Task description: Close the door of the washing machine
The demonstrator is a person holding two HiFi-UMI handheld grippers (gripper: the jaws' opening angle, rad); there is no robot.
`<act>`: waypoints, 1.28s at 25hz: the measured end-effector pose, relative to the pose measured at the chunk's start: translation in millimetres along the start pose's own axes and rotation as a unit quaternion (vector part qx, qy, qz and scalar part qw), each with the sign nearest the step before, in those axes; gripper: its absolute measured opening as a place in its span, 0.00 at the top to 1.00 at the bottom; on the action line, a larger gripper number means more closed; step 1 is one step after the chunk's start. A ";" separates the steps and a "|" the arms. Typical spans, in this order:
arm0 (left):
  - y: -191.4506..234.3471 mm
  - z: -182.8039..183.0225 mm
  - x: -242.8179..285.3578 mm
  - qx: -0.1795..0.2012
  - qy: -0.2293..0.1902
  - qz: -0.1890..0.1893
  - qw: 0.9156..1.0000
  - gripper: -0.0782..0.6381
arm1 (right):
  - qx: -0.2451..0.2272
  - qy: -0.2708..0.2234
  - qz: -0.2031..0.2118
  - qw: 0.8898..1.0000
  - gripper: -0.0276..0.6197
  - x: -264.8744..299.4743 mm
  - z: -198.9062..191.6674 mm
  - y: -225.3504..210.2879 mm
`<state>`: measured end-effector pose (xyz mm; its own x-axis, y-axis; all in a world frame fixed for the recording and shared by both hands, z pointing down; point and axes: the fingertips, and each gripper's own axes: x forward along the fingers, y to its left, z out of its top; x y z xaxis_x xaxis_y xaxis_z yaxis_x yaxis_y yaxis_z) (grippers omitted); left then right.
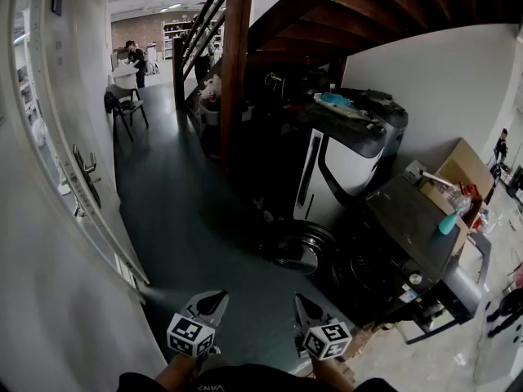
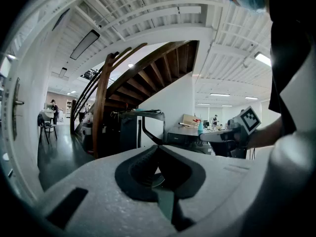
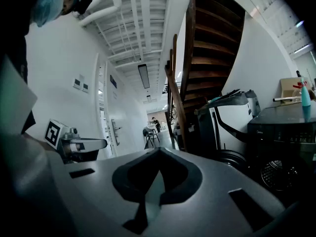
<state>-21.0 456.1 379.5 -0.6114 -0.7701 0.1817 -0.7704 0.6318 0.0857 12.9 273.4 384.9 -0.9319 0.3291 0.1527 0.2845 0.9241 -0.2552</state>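
Observation:
A dark front-loading washing machine (image 1: 404, 235) stands at the right, its drum opening (image 1: 364, 272) facing the floor space. Its round door (image 1: 298, 247) is swung open to the left, low over the floor. In the right gripper view the door (image 3: 232, 159) shows left of the drum (image 3: 274, 174). My left gripper (image 1: 204, 305) and right gripper (image 1: 309, 309) hover side by side near the bottom, well short of the door. Both are shut with nothing between the jaws, which meet at the tips (image 2: 157, 147) (image 3: 157, 149).
A wooden stair post (image 1: 235, 64) and dark staircase rise behind. A tall white-and-black appliance (image 1: 343, 153) stands beyond the washer. A cardboard box (image 1: 462, 170) and a teal bottle (image 1: 449, 219) sit at the right. A white wall with a door handle (image 1: 86, 170) runs along the left.

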 end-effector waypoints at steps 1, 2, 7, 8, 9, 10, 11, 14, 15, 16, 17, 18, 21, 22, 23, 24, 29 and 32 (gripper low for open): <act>-1.9 -0.6 0.7 -0.002 0.001 0.000 1.000 0.89 | 0.000 0.000 -0.001 1.000 0.96 -0.9 0.7 -1.0; -3.8 -1.3 1.6 -0.004 0.002 -0.001 1.000 0.89 | -0.001 0.000 -0.001 1.000 0.96 -1.6 1.3 -1.9; -12.1 -8.0 10.6 -0.001 0.010 -0.006 1.000 0.89 | -0.019 0.003 0.002 1.000 0.96 -1.9 3.1 -7.2; -13.7 -10.0 12.8 -0.003 0.011 -0.007 1.000 0.89 | -0.018 0.002 0.004 1.000 0.96 -2.2 3.7 -8.4; -15.0 -12.0 15.1 -0.007 0.012 -0.008 1.000 0.89 | -0.015 -0.003 0.006 1.000 0.96 -2.5 4.8 -9.6; -16.2 -13.8 17.7 -0.010 0.012 -0.011 1.000 0.89 | -0.009 -0.012 0.009 1.000 0.96 -2.3 6.5 -10.9; -17.1 -15.2 20.9 -0.013 0.012 -0.015 1.000 0.89 | -0.001 -0.022 0.013 1.000 0.96 -0.9 8.7 -12.0; -16.1 -17.9 35.7 -0.015 0.012 -0.033 0.999 0.89 | 0.009 -0.028 0.014 0.999 0.90 9.0 7.5 -19.4; -13.4 -18.2 42.2 -0.017 0.011 -0.039 0.999 0.89 | 0.008 -0.024 0.008 1.000 0.87 13.8 5.4 -24.0; -9.2 -17.6 49.8 -0.020 0.010 -0.045 0.999 0.87 | 0.009 -0.021 0.002 1.000 0.86 19.6 4.3 -29.1; -3.6 -16.4 58.4 -0.023 0.009 -0.051 0.998 0.84 | 0.015 -0.023 -0.003 1.000 0.84 26.3 5.2 -34.2; 2.9 -15.0 67.5 -0.026 0.010 -0.058 0.998 0.80 | 0.022 -0.028 -0.007 0.999 0.81 33.5 7.7 -38.7; 25.3 -13.0 94.9 -0.035 0.021 -0.079 0.996 0.72 | 0.034 -0.036 -0.019 0.999 0.71 55.3 16.1 -49.8; 33.6 -12.3 104.5 -0.036 0.025 -0.087 0.995 0.70 | 0.035 -0.034 -0.023 0.999 0.68 63.2 18.1 -53.9; 42.7 -11.0 114.7 -0.035 0.029 -0.094 0.994 0.68 | 0.035 -0.031 -0.029 0.998 0.64 71.9 20.3 -58.4; 52.3 -9.7 124.9 -0.032 0.034 -0.102 0.994 0.67 | 0.031 -0.026 -0.038 0.998 0.64 80.9 22.5 -63.4; 90.1 -6.9 178.2 -0.024 0.061 -0.156 0.986 0.64 | 0.024 -0.015 -0.094 0.995 0.61 115.6 30.9 -88.1; 109.8 -4.5 206.8 -0.016 0.071 -0.184 0.980 0.63 | 0.033 -0.019 -0.128 0.991 0.61 131.2 33.9 -98.7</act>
<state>-231.2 366.6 430.9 -0.2598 -0.9280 0.2672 -0.9264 0.3176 0.2021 -145.1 218.7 397.7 -0.9796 0.0776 0.1852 0.0241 0.9612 -0.2748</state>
